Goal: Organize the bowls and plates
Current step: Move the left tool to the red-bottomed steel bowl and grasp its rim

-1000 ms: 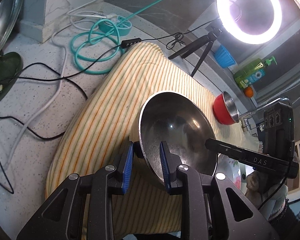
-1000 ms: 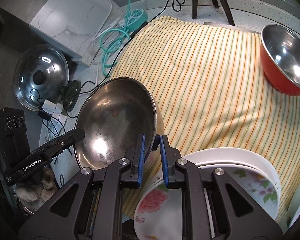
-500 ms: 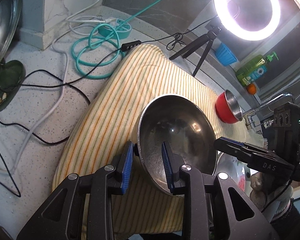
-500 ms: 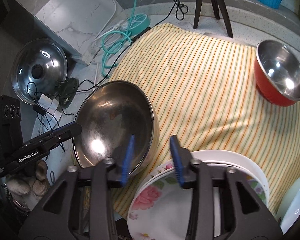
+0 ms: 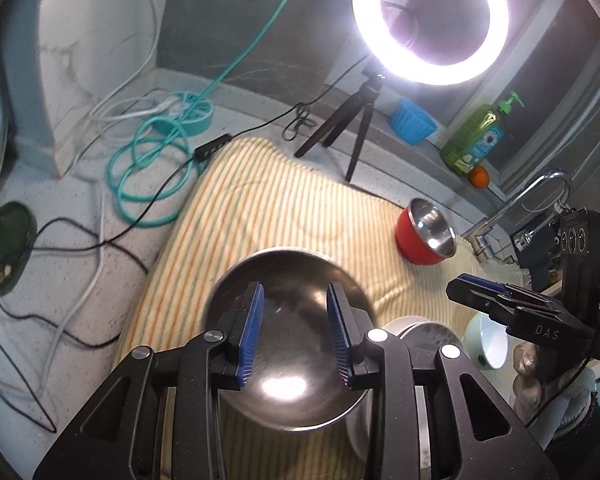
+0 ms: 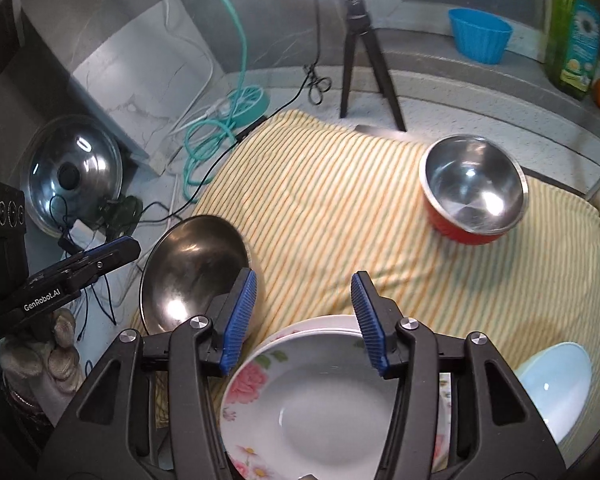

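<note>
Left wrist view: my left gripper [image 5: 296,334] has just let go of the big steel bowl [image 5: 288,344]. A second ago its pads pinched the near rim; the jaws have just been opening and now stand partly apart with nothing clamped, hovering over the bowl's hollow. The bowl sits on the striped cloth [image 5: 260,208], just beside the plate stack. So I judge this bowl placed. The red bowl [image 5: 424,236] stands well beyond it, with bare cloth between.

Right wrist view: my right gripper [image 6: 304,320] also gripped that rim a second ago; its jaws have just been opening, now roughly half apart and empty, above the floral plate [image 6: 312,404]. The steel bowl lies left of it at the cloth's edge, near the cables [image 6: 100,304]. Pale bowl [image 6: 556,380] on the right.
</note>
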The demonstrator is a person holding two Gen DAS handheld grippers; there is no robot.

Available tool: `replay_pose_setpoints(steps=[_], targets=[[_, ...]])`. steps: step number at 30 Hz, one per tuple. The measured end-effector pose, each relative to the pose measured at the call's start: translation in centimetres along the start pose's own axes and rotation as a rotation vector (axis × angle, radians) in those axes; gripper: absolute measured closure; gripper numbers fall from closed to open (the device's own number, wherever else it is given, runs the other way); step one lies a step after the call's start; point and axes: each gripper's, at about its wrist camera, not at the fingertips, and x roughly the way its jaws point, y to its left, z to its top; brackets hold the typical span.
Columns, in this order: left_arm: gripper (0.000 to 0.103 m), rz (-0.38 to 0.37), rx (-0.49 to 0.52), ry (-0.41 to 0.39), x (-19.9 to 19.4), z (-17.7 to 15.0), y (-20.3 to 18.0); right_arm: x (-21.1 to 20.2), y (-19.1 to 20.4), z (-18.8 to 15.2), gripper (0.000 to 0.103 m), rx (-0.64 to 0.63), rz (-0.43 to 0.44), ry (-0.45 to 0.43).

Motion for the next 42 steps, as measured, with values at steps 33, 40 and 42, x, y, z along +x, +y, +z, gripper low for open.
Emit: replay_pose_setpoints(steps=[33,40,42], targets=[[0.071,-0.186,0.065,0.246,17.6,6.6,-12.8,0.8,-19.0,2.9,0.056,0.472,-0.037,-0.022],[0.071,-0.196,0.039,0.276,19.7,6.8,-12.7,2.6,-19.8,3.3,0.069,0.488,-0.030,0.011],[0.071,-0.193,0.044,0.280,20.1,6.9,-12.8,3.2,-20.1,3.5,0.069,0.495,-0.028,0.017]])
